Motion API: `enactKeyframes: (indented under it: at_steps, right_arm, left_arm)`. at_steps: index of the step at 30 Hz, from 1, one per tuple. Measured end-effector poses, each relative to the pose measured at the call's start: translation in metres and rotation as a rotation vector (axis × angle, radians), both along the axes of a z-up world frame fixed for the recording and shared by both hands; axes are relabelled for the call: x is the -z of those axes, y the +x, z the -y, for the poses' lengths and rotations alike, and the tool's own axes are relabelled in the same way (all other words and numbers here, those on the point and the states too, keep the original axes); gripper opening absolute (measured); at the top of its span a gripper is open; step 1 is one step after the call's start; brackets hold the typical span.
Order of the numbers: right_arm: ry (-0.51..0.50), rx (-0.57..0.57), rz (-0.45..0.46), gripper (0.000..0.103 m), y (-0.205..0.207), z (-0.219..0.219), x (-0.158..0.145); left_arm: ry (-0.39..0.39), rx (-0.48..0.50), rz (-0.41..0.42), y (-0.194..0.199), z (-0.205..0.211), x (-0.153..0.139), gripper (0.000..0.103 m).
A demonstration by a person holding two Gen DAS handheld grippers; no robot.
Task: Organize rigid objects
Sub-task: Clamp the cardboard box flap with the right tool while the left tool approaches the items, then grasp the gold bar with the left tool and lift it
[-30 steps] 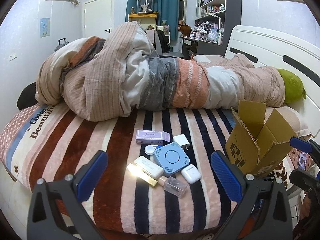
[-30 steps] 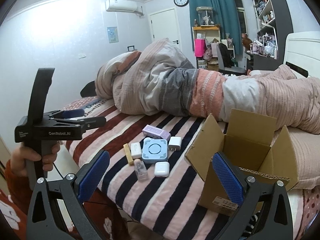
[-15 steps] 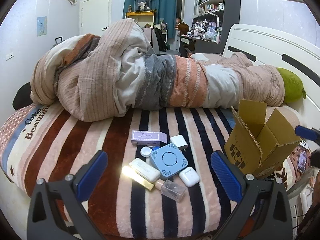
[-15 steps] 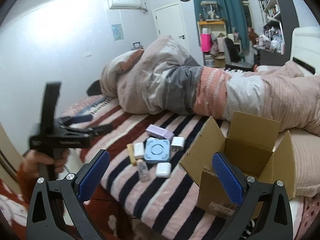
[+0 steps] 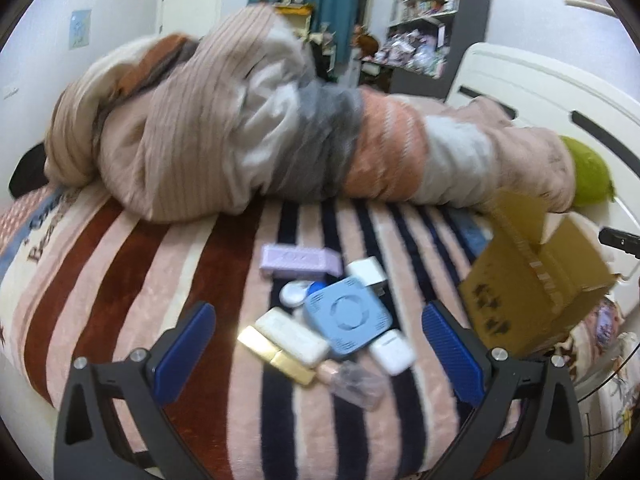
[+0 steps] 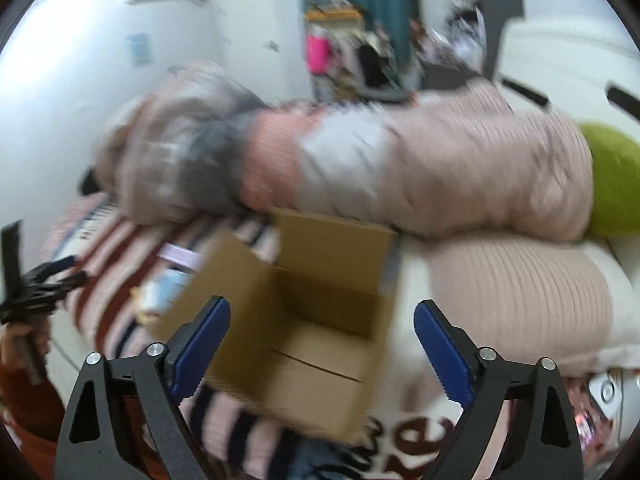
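1. Left gripper [image 5: 318, 350] gapes wide, empty, above the cluster on the striped blanket [image 5: 120, 292].
2. Right gripper [image 6: 322, 346] likewise, facing the cardboard box [image 6: 320, 320].
3. Blue square case [image 5: 347, 318] looks light, stiff, slick; pinch its flat edges.

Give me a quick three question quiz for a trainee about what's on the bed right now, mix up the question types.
1. True or false: the left gripper is shut on the blue square device.
2. Which lies farthest from the left camera? A) lilac box B) gold bar C) clear bottle
3. Fill in: the right gripper hangs open over the open cardboard ____.

Key: 1 false, it is open and holds nothing. 2 A. 3 box.
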State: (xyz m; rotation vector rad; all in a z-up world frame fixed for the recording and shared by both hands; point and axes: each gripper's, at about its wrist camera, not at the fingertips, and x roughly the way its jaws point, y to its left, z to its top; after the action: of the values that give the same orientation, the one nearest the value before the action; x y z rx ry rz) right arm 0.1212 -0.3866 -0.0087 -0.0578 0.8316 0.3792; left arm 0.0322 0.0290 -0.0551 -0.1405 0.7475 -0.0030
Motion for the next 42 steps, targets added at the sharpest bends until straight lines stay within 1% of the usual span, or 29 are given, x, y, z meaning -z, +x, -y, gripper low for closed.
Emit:
enactKeyframes:
  at_steps: [1, 2, 3, 4, 6, 9, 11, 12, 14, 15, 21, 23, 24, 27, 33, 34, 36, 38, 40, 42]
  right_arm:
    - [-0.013, 0.014, -0.041, 0.081, 0.011, 0.004, 0.011]
    - [-0.024, 0.024, -0.075, 0.075, 0.019, 0.006, 0.020]
    - [-0.029, 0.031, -0.102, 0.065, 0.025, 0.009, 0.028]
    - [-0.028, 0.037, -0.136, 0.060, 0.034, 0.010, 0.039]
    - [-0.028, 0.043, -0.162, 0.032, 0.039, 0.013, 0.047]
    - [-0.023, 0.056, -0.174, 0.015, 0.046, 0.016, 0.055]
    - [-0.016, 0.064, -0.175, 0.010, 0.047, 0.017, 0.055]
    - [-0.011, 0.064, -0.173, 0.010, 0.048, 0.019, 0.057]
    - [-0.011, 0.061, -0.168, 0.010, 0.047, 0.017, 0.058]
    - [-0.016, 0.061, -0.164, 0.010, 0.046, 0.016, 0.058]
    - [-0.020, 0.055, -0.165, 0.010, 0.047, 0.010, 0.060]
    - [-0.017, 0.057, -0.166, 0.010, 0.047, 0.011, 0.060]
    - [-0.018, 0.058, -0.165, 0.010, 0.047, 0.011, 0.060]
    - [-0.017, 0.056, -0.166, 0.010, 0.047, 0.012, 0.059]
    - [-0.014, 0.056, -0.164, 0.010, 0.046, 0.011, 0.060]
    - [-0.011, 0.055, -0.164, 0.010, 0.046, 0.012, 0.060]
    - [-0.010, 0.055, -0.163, 0.010, 0.045, 0.011, 0.060]
    - [-0.011, 0.052, -0.161, 0.010, 0.045, 0.011, 0.059]
    - [-0.013, 0.052, -0.159, 0.010, 0.044, 0.010, 0.059]
    - [-0.012, 0.052, -0.157, 0.010, 0.043, 0.010, 0.059]
  left_arm:
    - [-0.011, -0.002, -0.016, 0.003, -0.005, 0.010, 0.102]
    - [-0.029, -0.005, -0.037, 0.006, -0.011, 0.021, 0.102]
    - [-0.038, -0.016, -0.061, 0.009, -0.015, 0.030, 0.102]
    - [-0.042, -0.031, -0.086, 0.011, -0.020, 0.042, 0.102]
    - [-0.064, -0.053, -0.135, 0.015, -0.029, 0.065, 0.102]
    - [-0.102, -0.053, -0.188, 0.019, -0.036, 0.095, 0.102]
    - [-0.101, -0.066, -0.215, 0.021, -0.038, 0.110, 0.102]
    - [-0.096, -0.077, -0.228, 0.023, -0.039, 0.118, 0.101]
    - [-0.087, -0.099, -0.252, 0.026, -0.040, 0.130, 0.094]
    - [-0.079, -0.107, -0.250, 0.026, -0.039, 0.133, 0.094]
    - [-0.068, -0.115, -0.213, 0.026, -0.033, 0.133, 0.093]
    - [-0.068, -0.114, -0.208, 0.030, -0.031, 0.133, 0.091]
    - [-0.064, -0.115, -0.205, 0.030, -0.029, 0.133, 0.086]
    - [-0.021, -0.129, -0.186, 0.037, -0.026, 0.135, 0.071]
    - [0.000, -0.088, -0.184, 0.029, -0.031, 0.129, 0.056]
    - [0.003, -0.077, -0.186, 0.026, -0.033, 0.128, 0.056]
    - [-0.020, -0.050, -0.192, 0.022, -0.040, 0.126, 0.056]
    - [-0.060, -0.036, -0.203, 0.023, -0.046, 0.126, 0.056]
    - [-0.113, -0.049, -0.213, 0.023, -0.051, 0.129, 0.056]
    - [-0.127, -0.064, -0.209, 0.023, -0.050, 0.131, 0.055]
